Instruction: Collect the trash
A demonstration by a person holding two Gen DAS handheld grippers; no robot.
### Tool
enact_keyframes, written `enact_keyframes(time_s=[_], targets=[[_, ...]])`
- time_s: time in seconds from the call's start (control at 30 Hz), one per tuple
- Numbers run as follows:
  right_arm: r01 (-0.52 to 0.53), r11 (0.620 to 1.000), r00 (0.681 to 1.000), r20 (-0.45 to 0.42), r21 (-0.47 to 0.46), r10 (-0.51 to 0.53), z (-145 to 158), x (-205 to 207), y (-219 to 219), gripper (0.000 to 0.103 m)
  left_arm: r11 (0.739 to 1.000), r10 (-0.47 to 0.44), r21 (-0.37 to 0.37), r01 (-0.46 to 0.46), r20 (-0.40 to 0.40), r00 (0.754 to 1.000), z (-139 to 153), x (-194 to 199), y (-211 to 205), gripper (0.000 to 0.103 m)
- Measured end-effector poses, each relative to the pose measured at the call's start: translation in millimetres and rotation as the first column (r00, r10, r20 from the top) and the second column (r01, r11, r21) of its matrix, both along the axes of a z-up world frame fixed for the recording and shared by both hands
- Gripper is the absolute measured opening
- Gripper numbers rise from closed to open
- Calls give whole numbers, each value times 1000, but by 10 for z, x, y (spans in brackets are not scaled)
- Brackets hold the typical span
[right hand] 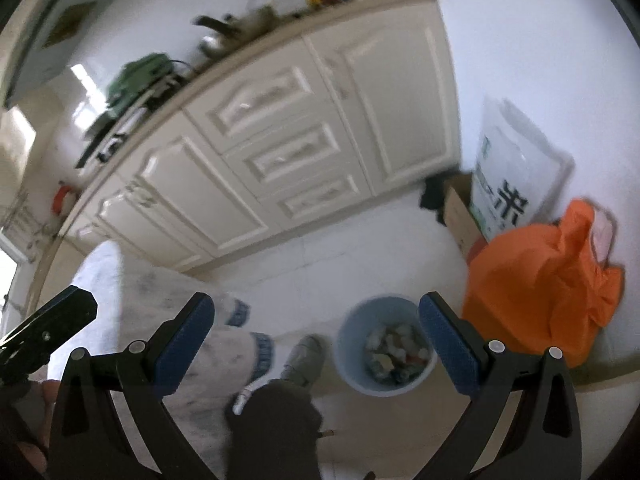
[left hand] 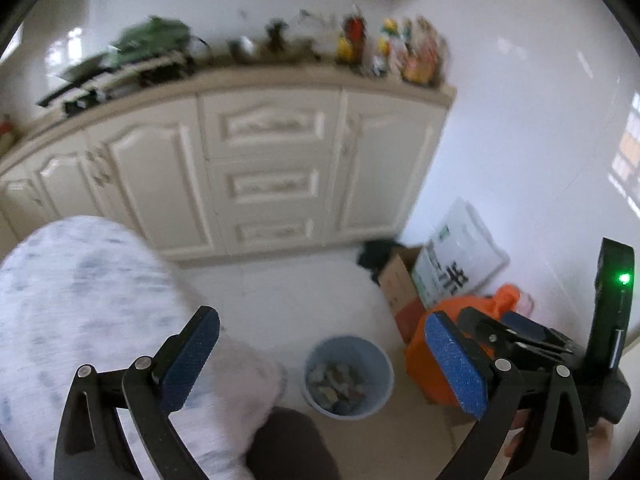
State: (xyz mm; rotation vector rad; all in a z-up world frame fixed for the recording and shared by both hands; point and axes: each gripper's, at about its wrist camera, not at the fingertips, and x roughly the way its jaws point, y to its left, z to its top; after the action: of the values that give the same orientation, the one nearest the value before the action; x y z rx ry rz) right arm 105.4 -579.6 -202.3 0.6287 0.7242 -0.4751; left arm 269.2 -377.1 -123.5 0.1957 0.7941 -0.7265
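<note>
Both grippers stand wide apart with nothing between their blue pads: the left gripper point(left hand: 322, 364) and the right gripper point(right hand: 316, 346) each hang above the floor, angled down toward the pale blue bin point(left hand: 349, 376), and neither touches anything. Judging by the empty jaws and the scraps already lying in the bin point(right hand: 386, 346), a drop into it looks finished, and the step in hand seems to be the return for more trash. No loose piece shows clearly on the floor near the bin, so the next move likely calls for turning away from it to find another piece, then closing one set of pads on it. Just beside the bin, toward the camera, stand the person's patterned trouser leg point(right hand: 168, 320) and a grey-green shoe point(right hand: 304, 360). On the bin's other side sits a bulging orange bag point(right hand: 540, 288), close to it but apart. Behind that bag a cardboard box point(right hand: 460, 212) holds a white sack with dark print point(right hand: 512, 172). Farthest from the bin runs a row of cream cabinets point(left hand: 272, 168), their counter crowded with blurred bottles and kitchen things.
</note>
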Motion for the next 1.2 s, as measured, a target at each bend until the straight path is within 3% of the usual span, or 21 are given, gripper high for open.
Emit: enact_keyframes(time_s=[0.1,0.23,0.33,0.47,0.6,0.73,0.9,1.1,1.2], targets=[[-43,998,998,41,-42,45,290,89,332,103,997,71,-46,-68,74,995,268,-237,591,102],[-122,986,987,90,-109,132,677,259,882,103,981,183,-100,-168,174,968,557,-592,1330,102],[-190,968,971,118,-165,210,945,368,1324,103,960,272,-134,-246,246,930,731,-904,1870,102],[-271,931,936,157,-246,314,1257,447,1937,103,921,388,-183,-345,325,862,858,-1428,2559,102],[-341,885,893,184,-317,410,1475,484,2542,103,880,474,-191,-434,374,797,885,-1835,2994,102],[-391,846,863,176,-362,474,1545,447,2997,103,833,549,-199,-516,408,729,886,-2278,3390,102],[-430,799,828,169,-420,534,1593,357,3484,103,779,620,-221,-587,409,669,814,-2745,3595,102],[-448,774,810,164,-448,563,1612,284,3797,103,746,660,-242,-620,386,644,788,-3118,3617,102],[-446,766,808,160,-463,567,1630,233,3876,103,744,662,-244,-622,389,640,877,-3167,3683,102]])
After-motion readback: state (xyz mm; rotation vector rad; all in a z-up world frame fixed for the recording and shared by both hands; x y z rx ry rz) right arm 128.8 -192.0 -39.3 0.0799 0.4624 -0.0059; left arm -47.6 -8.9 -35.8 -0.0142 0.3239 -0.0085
